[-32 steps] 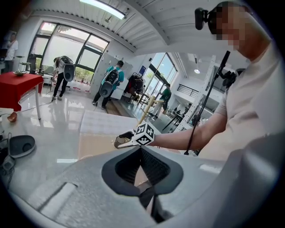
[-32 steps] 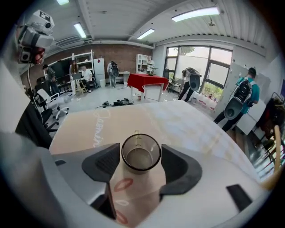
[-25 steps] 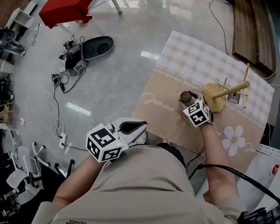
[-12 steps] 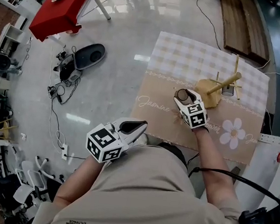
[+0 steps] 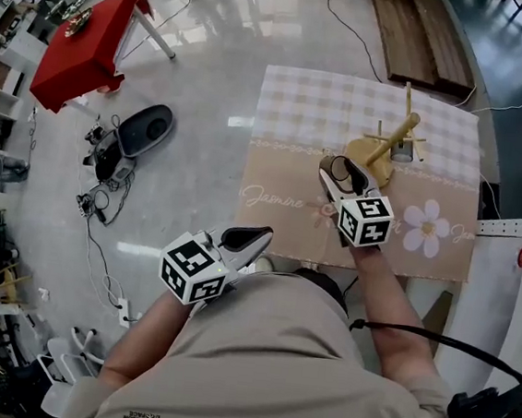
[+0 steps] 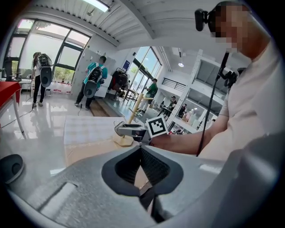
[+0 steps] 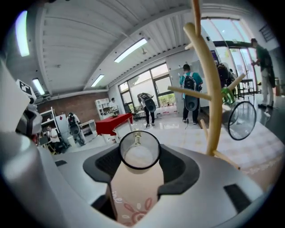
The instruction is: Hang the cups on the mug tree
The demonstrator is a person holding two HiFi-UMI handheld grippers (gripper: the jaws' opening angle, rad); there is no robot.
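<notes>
The right claw [image 5: 346, 177] is closed on a clear glass cup [image 7: 139, 153], held above the table [image 5: 299, 115] just beside the base of the wooden mug tree [image 5: 384, 142]. In the right gripper view the tree's trunk stands close by on the right. One peg [image 7: 189, 93] reaches out to the left above the cup, and a second glass cup [image 7: 242, 120] already hangs on the far side. The left claw [image 6: 140, 149] has its jaws shut together with nothing between them and is held back near the person's body, well apart from the table. The main risk is probably the handle: only the round end of the held cup faces the camera, and I can't tell where its handle points, so it may miss the peg or catch only the tip. The tree is light and nothing steadies it, so a push against the trunk or a peg could tip it or shake the hanging cup loose. Smooth glass gripped on its sides could also slip or turn in the jaws if it bumps the wood.
</notes>
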